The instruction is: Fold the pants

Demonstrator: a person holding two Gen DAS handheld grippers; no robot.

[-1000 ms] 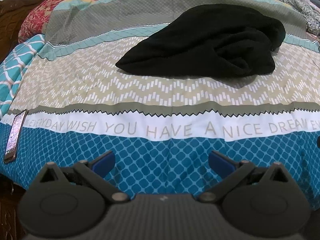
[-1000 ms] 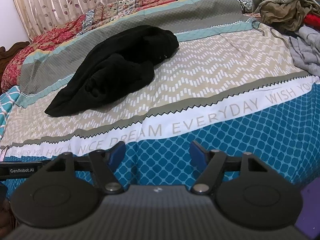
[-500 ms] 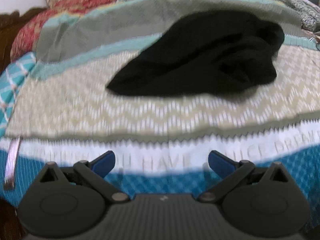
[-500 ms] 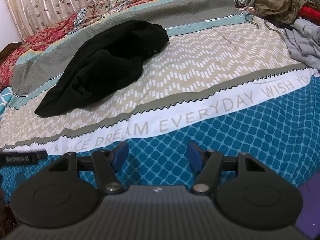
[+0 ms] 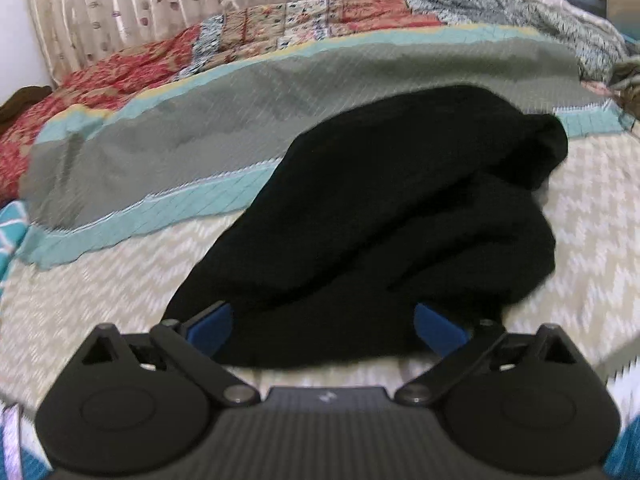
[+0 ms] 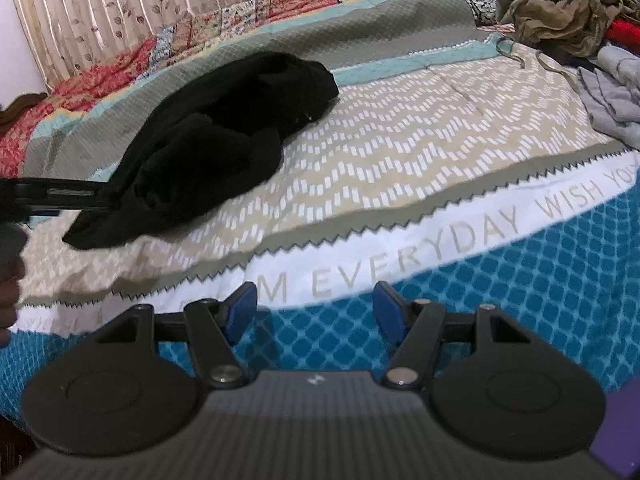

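Note:
The black pants lie crumpled in a heap on the patterned bedspread. My left gripper is open, its blue pads on either side of the heap's near edge, close above or at it. In the right wrist view the pants lie at the left, with the left gripper reaching their left end. My right gripper is open and empty, above the blue band of the bedspread, well short of the pants.
A pile of other clothes lies at the bed's far right. A red patterned quilt and a curtain are behind. A phone edge shows at the left.
My left gripper has moved forward across the bed to the near edge of the pants. My right gripper has moved forward slightly. Both stay open.

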